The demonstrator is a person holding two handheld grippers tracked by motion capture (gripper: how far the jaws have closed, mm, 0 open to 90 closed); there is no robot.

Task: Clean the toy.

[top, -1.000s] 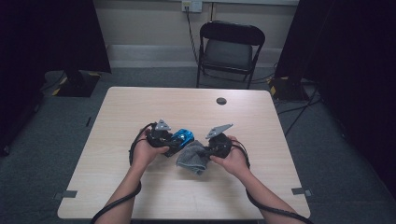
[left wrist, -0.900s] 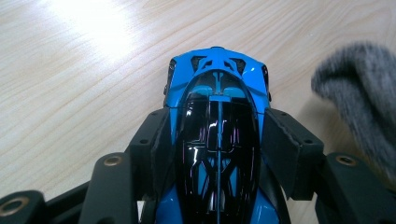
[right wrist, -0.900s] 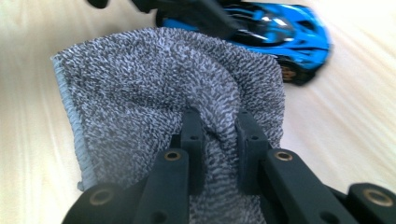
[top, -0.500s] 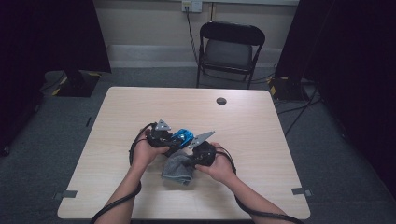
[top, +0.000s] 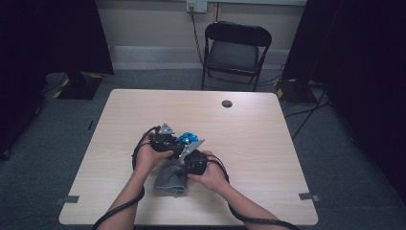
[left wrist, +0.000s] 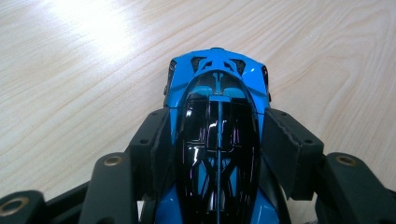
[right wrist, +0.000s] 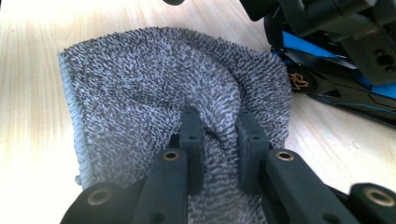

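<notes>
Blue toy car clamped between the left tongs, pads pressed against both flanks, nose pointing away over pale wood. Glossy black canopy running down the middle of the car, blue bodywork at the front and sides. From the high view, same car near the middle of the worktop, just ahead of both hands, left tongs gripping it from the near left side.

Grey towel pinched in the right tongs, a ridge of terry cloth bunched up between the two pads, jaws drawn close together on it. Rest of the towel spread flat on the wood beyond the tongs, hemmed edge along one side. Car just beside the towel's far corner in the right gripper view, touching or nearly so; cannot tell which. From the high view, towel lying below the car, near the front edge, between the two forearms, with the right tongs over its upper corner.

Small dark round disc well apart toward the far edge. Folding chair behind the worktop.
</notes>
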